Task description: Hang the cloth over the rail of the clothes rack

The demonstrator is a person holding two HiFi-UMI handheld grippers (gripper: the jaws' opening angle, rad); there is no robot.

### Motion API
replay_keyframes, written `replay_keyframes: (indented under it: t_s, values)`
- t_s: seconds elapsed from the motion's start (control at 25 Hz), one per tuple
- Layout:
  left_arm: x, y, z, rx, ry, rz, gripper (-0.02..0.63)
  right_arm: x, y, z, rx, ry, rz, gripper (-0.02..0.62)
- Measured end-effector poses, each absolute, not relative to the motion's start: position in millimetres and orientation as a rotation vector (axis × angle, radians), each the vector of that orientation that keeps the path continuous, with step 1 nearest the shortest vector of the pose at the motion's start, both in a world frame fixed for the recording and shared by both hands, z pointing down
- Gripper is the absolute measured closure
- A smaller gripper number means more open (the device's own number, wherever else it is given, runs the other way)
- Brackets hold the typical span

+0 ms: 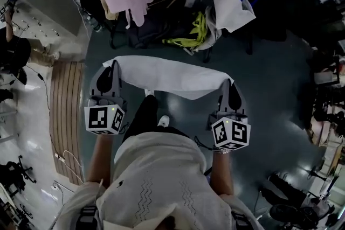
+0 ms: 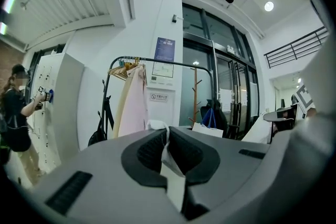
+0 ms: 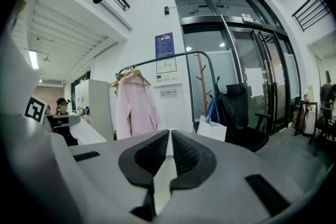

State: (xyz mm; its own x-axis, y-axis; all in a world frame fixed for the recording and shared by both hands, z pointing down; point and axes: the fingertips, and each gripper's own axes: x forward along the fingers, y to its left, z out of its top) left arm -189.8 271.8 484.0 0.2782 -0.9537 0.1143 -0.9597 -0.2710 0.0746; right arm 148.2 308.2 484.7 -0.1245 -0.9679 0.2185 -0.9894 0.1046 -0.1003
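The left tool (image 1: 109, 76) and right tool (image 1: 230, 92), two in all, each clamp tight on one white cloth (image 1: 167, 76).

Garments (image 3: 135, 105) crowd one end of the rail (image 3: 184, 54); the rest lies free.

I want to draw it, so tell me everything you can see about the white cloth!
The cloth is plain white and looks soft and thin. It is stretched out wide like a long strip, held in the air above the dark floor. The left gripper pinches one end and the right gripper the other, jaws shut on it.
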Motion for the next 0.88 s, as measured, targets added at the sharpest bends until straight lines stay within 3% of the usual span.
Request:
replay_keyframes:
  t_s: [0.52, 0.88]
  values:
    - [-201.1, 74.4, 460.8, 2.550, -1.649, 0.019, 0.588, 136.9, 150.6, 454.1, 2.189, -2.135, 0.262, 0.574]
    - [-199.1, 2.0, 424.6, 2.602, -1.617, -0.163, 0.588, 136.9, 84.0, 413.1, 2.217, -2.158, 0.110, 0.574]
